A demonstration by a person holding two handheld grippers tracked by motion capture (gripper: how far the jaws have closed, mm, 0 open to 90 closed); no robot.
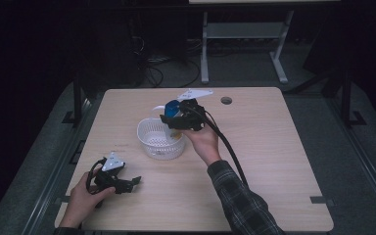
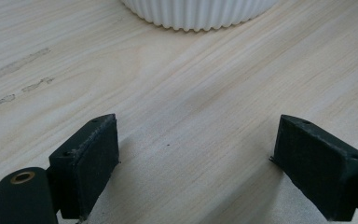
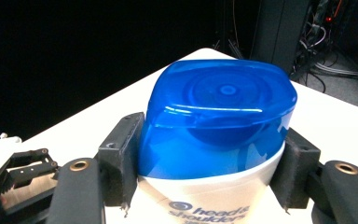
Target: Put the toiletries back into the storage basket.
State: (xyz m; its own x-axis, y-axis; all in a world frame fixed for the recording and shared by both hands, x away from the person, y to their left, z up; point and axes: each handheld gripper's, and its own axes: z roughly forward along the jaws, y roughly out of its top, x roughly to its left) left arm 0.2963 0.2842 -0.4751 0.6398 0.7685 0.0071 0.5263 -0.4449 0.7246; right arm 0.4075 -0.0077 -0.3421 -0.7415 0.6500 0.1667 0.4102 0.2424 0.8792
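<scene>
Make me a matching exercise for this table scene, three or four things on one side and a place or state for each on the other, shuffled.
Things:
1. bottle
2. basket
3. left gripper
4. right gripper

States:
A. open, with bare table between its jaws
B. white, ribbed, standing mid-table
C. shut on the bottle below its cap
D. blue-capped, held above the basket

Pairs: 1-D, 2-B, 3-A, 4-C

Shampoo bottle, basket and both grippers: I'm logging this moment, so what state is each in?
Shampoo bottle: blue cap closed, held above the basket.
White basket: upright on the table.
Right gripper: shut on the bottle.
Left gripper: open, nothing between its jaws, low over the table.
</scene>
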